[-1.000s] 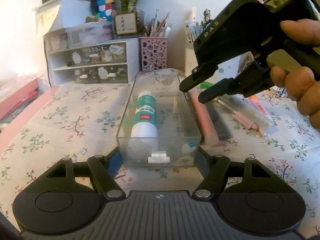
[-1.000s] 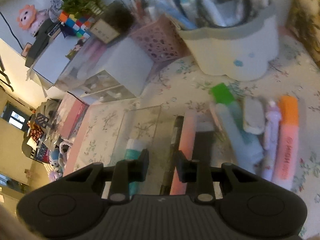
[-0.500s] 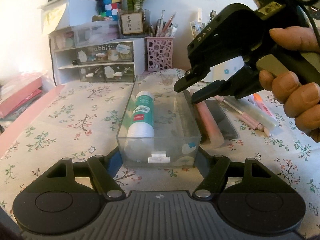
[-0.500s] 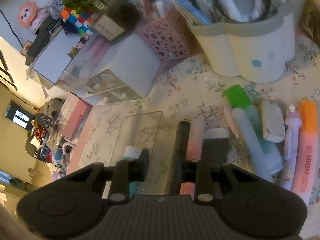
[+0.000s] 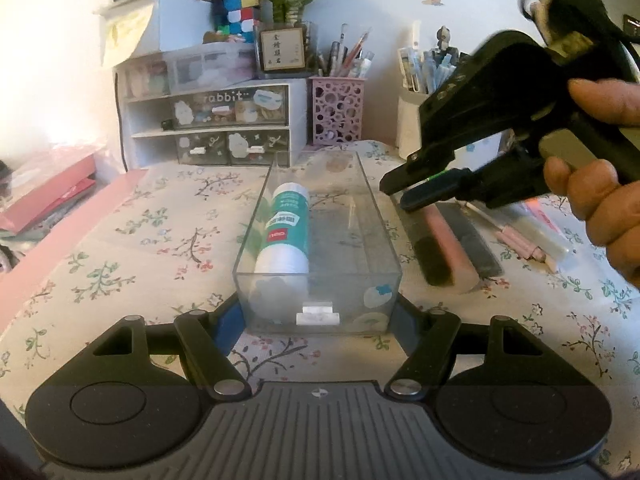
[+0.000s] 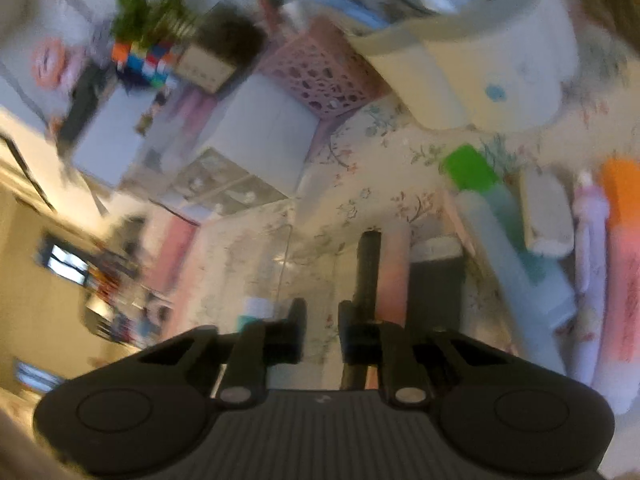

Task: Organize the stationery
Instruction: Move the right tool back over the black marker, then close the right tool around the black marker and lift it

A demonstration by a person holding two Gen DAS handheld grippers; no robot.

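A clear plastic drawer box (image 5: 376, 240) lies on the flowered cloth with a green and white glue stick (image 5: 288, 232) inside. My left gripper (image 5: 318, 312) grips the box's near end, one finger on each side. My right gripper (image 5: 394, 192) hangs empty above the box's right rim, jaws a small gap apart; it also shows in the right wrist view (image 6: 320, 328). Right of the box lie a black pen (image 5: 428, 256), a pink eraser bar (image 5: 448, 240) and a dark grey bar (image 5: 476, 240). The right wrist view is blurred.
A pink mesh pen cup (image 5: 338, 108), a white drawer unit (image 5: 208, 120) and a cream holder (image 6: 480, 76) stand at the back. Highlighters in green (image 6: 472, 168) and orange (image 6: 624, 240) and a white eraser (image 6: 544, 216) lie at right.
My right gripper has moved right and slightly down, from over the box's middle to above its right rim. The left gripper and box have stayed put.
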